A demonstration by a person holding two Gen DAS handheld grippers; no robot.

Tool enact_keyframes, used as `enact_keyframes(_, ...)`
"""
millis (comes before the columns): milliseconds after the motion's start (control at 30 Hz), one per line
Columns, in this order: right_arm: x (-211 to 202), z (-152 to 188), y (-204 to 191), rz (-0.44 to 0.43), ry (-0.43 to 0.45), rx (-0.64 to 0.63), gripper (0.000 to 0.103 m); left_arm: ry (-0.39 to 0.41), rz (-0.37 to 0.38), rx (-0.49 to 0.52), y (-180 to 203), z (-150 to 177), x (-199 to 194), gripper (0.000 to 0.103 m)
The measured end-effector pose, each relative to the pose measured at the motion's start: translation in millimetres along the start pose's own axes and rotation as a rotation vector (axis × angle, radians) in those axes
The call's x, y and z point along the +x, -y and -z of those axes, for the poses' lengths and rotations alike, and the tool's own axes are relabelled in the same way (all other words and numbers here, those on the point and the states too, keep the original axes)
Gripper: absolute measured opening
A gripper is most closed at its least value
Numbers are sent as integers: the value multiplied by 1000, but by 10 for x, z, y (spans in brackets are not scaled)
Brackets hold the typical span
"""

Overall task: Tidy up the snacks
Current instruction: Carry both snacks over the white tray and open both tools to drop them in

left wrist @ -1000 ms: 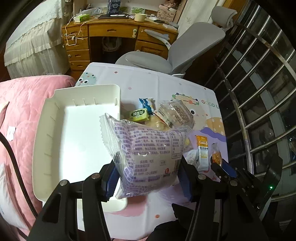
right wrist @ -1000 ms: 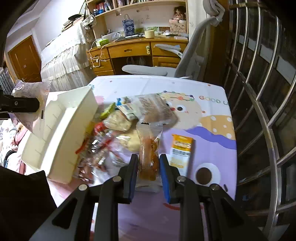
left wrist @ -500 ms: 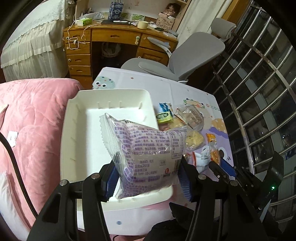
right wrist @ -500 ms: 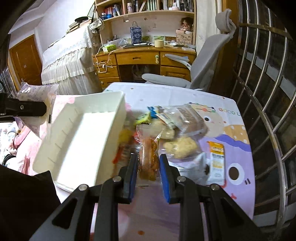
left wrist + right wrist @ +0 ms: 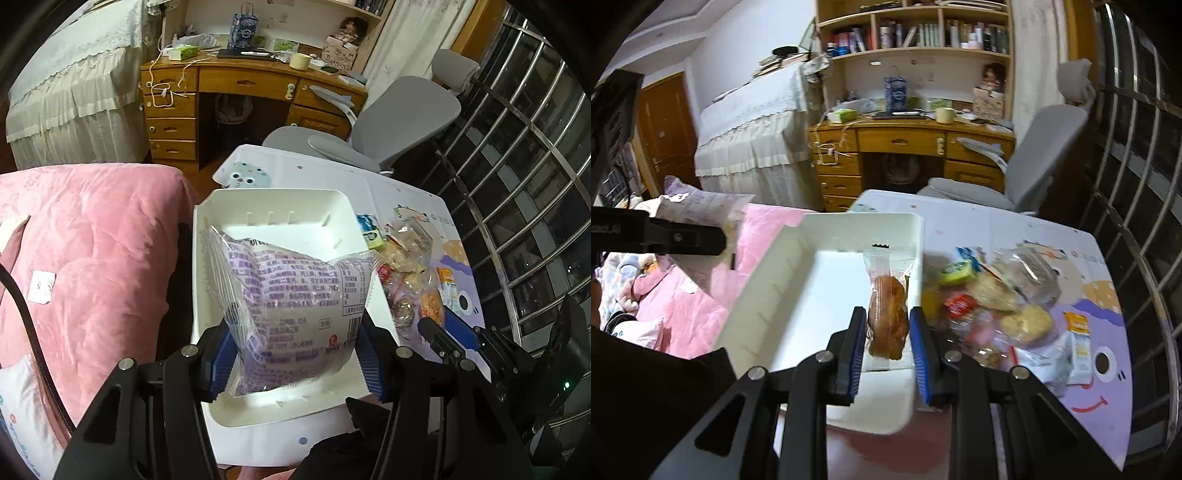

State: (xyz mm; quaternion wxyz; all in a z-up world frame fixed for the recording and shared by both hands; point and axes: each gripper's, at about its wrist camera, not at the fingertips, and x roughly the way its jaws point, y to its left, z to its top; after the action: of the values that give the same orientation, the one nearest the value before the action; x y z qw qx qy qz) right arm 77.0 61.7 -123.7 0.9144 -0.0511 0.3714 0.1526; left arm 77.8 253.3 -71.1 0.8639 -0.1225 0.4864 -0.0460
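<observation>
The work surface is a small table covered with a white and purple cartoon-printed cloth [image 5: 1027,236], and it stands between a bed with a pink quilted blanket [image 5: 92,251] and a window with a curved metal grille [image 5: 524,155]. On the left part of the table sits a white rectangular plastic tray [image 5: 273,201], whose inner walls have small ribs. The left gripper [image 5: 291,350] is clamped with its blue pads on a large clear snack bag with purple printed text [image 5: 291,295], and this bag hangs over the inside of the tray, above its floor. The right gripper [image 5: 888,339] is closed on a narrow clear packet with an orange-brown pastry inside [image 5: 888,314], and this packet is also over the tray, near its right wall. To the right of the tray, a loose pile of wrapped snacks [image 5: 1001,302] lies on the cloth, among them a green packet, a red one and some pale cookies in clear wrap; a yellow and white packet lies at the right side of the pile. Behind the table stands a grey office chair [image 5: 399,122], then a wooden desk with drawers [image 5: 905,147] with a mug and a blue paper bag on top, and above it a bookshelf with books [image 5: 916,33]. At the left of the desk is a second bed with a white lace cover [image 5: 753,125], and a brown door [image 5: 661,125] is in the far left.
</observation>
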Motion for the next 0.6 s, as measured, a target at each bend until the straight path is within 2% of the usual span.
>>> enact_keyframes(133,41,-67,-228,-25,5,-41,24,4,-2,-10,-133,-15,-27,58)
enact_keyframes(267,92,-110,-346,-27,6,-61,25,0,-2,-32,-228,-26,-12,69)
enact_keyframes(333,137,-126,-376,-4,-19,-75,43,0,-14,-31,-221,-32,-5,79)
enact_keyframes(367,148,-128,-394,3,-26,-82,47,0,-23,-30,-218,-36,1,80)
enact_keyframes(467,159,-121,-384,-17,-32,-82,50,-5,-28,-32,-181,-50,38,80)
enact_keyframes(600,170,-99,-332,0,-50,-92,55,-19,-32,-34,-108,-52,105,80)
